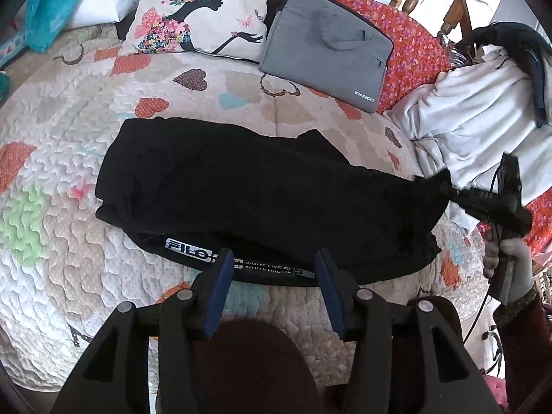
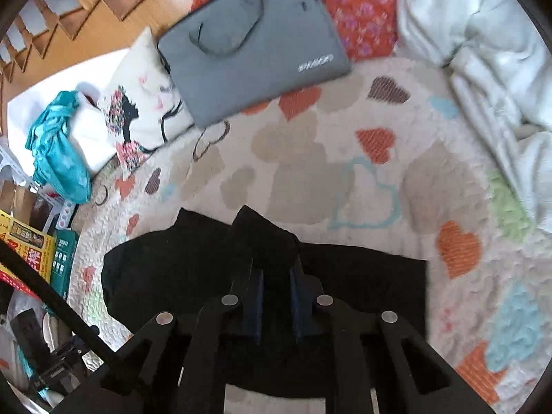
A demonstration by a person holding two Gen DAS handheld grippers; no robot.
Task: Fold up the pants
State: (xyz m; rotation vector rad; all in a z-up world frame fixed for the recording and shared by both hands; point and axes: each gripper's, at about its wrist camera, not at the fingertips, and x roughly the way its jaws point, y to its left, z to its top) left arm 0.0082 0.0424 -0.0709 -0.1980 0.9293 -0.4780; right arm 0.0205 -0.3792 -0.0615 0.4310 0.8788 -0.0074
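Left wrist view, one black pants (image 1: 262, 189) on quilt (image 1: 69, 241), left tool (image 1: 272, 269) released, right tool (image 2: 276, 276) grasping pants, one grey bag (image 1: 327, 48)

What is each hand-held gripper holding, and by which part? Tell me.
The right hand-held gripper pinches the black pants at a raised fold of one end. The left hand-held gripper stands open over the waistband, holding nothing.

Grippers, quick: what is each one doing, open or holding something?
Left gripper: open, fingers apart at the waistband of the black pants, holding nothing.
Right gripper: shut on a pinch of the pants.
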